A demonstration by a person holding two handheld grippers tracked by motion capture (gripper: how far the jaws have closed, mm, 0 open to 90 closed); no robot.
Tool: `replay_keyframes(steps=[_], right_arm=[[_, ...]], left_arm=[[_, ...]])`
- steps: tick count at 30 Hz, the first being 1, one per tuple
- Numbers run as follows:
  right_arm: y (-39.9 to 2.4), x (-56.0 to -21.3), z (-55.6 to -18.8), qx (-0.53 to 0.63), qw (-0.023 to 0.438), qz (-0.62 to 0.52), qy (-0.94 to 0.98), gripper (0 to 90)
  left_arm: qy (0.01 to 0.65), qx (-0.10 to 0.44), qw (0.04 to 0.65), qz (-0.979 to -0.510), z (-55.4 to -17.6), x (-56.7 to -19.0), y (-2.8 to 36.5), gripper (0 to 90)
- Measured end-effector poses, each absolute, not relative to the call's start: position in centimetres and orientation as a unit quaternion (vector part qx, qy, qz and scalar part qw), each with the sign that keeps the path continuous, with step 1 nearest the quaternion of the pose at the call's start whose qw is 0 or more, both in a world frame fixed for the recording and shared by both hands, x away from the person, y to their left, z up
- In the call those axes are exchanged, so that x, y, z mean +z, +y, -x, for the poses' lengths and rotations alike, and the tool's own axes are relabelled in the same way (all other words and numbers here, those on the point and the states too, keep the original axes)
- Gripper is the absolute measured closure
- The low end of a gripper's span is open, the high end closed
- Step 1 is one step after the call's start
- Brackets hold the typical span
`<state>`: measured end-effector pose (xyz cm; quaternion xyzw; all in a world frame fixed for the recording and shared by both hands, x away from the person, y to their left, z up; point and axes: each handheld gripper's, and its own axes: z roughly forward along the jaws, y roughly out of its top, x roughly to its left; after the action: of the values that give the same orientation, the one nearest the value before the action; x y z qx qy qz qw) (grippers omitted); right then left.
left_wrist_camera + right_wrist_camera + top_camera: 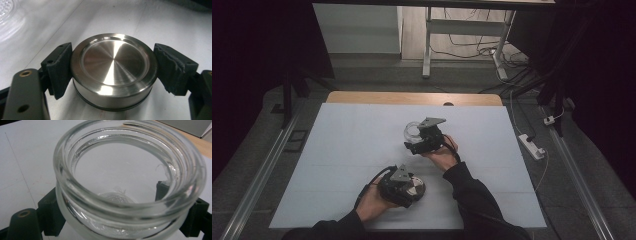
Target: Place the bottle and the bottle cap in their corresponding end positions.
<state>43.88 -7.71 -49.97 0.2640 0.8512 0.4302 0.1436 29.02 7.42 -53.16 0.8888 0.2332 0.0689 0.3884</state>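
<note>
Left gripper (112, 72) straddles the steel lid (113, 71) near the table's (342, 150) front edge, one pad touching, the other apart; close squarely on its rim; right gripper (110, 217) seems clamped about the glass jar (130, 182), further back; lid probably goes there.

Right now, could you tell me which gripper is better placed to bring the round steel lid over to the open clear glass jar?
Left. The left gripper has the round steel lid between its fingers, while the right gripper is around the open clear glass jar.
</note>
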Motion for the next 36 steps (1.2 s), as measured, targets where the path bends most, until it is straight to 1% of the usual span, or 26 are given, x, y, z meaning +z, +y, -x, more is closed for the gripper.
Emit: replay_keyframes(steps=[12, 17, 30, 33, 36], right_arm=[[-7.3, -51.3, -43.8, 0.410, 0.151, -0.253, 0.863, 14.4], [-7.5, -51.4, -43.8, 0.410, 0.145, -0.254, 0.864, 14.3], [-7.5, -51.4, -43.8, 0.412, 0.143, -0.259, 0.862, 13.5], [-7.6, -51.4, -43.9, 0.416, 0.132, -0.262, 0.861, 11.3], [-7.7, -51.3, -43.8, 0.415, 0.130, -0.261, 0.862, 10.1]], left_arm=[[0.229, 0.063, 0.372, -0.897, -29.2, -53.4, 7.4, 20.1], [0.222, 0.068, 0.358, -0.904, -29.2, -53.7, 7.5, 19.9], [0.228, 0.066, 0.368, -0.899, -29.2, -53.9, 7.7, 18.9], [0.236, 0.061, 0.378, -0.893, -29.3, -53.8, 8.1, 16.3], [0.238, 0.058, 0.384, -0.890, -29.3, -53.6, 8.3, 14.9]])
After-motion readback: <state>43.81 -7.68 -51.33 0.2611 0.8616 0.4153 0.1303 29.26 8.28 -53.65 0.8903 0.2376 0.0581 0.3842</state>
